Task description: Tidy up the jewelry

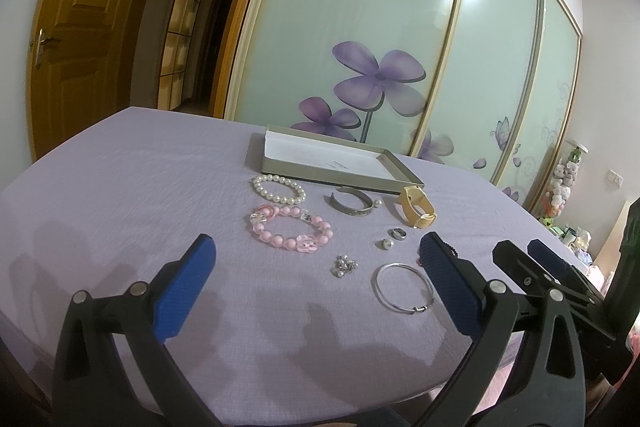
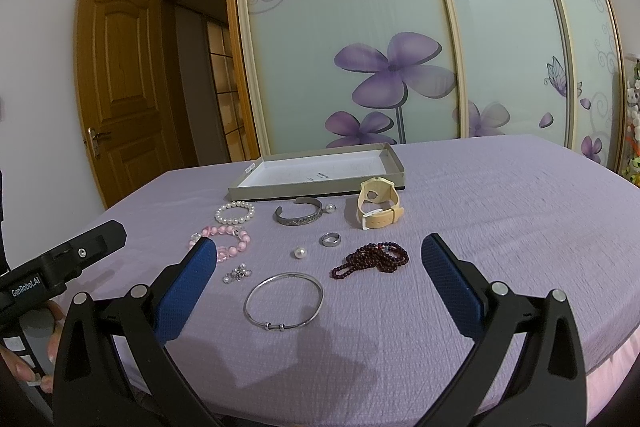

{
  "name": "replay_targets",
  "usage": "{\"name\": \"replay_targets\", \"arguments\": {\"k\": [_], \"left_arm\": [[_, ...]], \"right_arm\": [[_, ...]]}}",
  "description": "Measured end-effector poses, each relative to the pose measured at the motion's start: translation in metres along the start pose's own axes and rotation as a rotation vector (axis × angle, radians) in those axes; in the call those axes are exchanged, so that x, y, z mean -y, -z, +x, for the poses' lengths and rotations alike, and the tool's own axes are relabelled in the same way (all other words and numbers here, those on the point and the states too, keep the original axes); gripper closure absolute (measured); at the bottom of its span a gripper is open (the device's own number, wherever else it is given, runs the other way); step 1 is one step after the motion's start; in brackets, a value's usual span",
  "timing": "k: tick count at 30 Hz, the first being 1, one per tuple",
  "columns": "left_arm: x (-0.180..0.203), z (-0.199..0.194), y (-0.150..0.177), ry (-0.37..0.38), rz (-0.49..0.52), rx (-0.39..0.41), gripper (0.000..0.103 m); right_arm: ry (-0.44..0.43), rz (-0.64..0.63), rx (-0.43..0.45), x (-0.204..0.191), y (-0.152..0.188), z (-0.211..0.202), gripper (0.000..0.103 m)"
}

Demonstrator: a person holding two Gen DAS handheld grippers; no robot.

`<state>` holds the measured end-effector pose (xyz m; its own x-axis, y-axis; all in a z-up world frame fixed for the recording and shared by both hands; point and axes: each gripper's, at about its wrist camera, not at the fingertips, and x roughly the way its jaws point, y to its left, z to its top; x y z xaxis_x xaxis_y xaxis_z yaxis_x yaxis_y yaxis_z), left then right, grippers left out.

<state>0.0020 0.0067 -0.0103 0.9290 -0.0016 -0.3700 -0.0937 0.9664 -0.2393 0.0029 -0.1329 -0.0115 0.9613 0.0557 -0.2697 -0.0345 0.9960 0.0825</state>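
Jewelry lies loose before the empty tray (image 2: pixel 316 187); sorting is not started. Left gripper (image 1: pixel 316 291) and right gripper (image 2: pixel 320 291): wide open, empty. Next: grasp one piece.

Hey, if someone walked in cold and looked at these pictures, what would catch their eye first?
Probably the big purple flower printed on the sliding wardrobe door behind the bed. Next, the jewelry scattered on the lilac bedspread: a pink bead bracelet at left, a thin silver bangle nearest the cameras, a cream watch beside the shallow open box. Both tools, left and right, hover open over it.
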Motion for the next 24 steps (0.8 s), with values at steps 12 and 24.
{"name": "replay_targets", "arguments": {"k": [12, 24], "left_arm": [[0.0, 0.0, 0.0, 0.0, -0.002, -0.002, 0.002], [-0.014, 0.007, -0.004, -0.044, -0.012, -0.011, 0.002]], "right_arm": [[0.001, 0.004, -0.002, 0.002, 0.001, 0.001, 0.001], [-0.028, -0.019, -0.118, -0.008, 0.025, 0.031, 0.001]]}}
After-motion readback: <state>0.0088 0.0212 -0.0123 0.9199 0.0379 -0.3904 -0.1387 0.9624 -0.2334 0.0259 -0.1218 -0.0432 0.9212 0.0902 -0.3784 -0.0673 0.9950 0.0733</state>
